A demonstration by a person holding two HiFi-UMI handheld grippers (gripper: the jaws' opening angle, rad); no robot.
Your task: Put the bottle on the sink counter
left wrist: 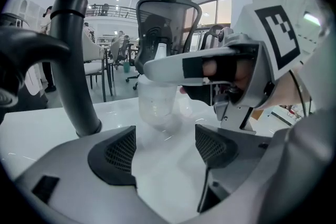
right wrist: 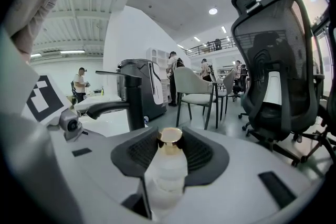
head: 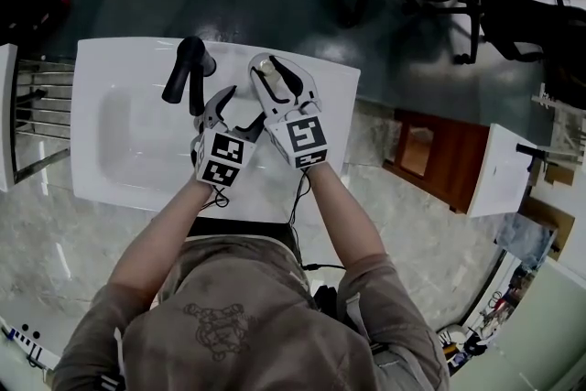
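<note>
A clear bottle with a gold cap sits upright between the jaws of my right gripper, which is shut on it. This is over the far right part of the white sink counter. In the left gripper view the bottle has its base at the counter surface or just above it; I cannot tell if it touches. My left gripper stands open with nothing in it, close to the left of the right one, its jaws over bare counter. The black faucet stands just left of both.
The basin lies left of the faucet. A metal rack stands at the far left. A wooden cabinet stands to the right. Black office chairs stand on the floor beyond the counter's far edge.
</note>
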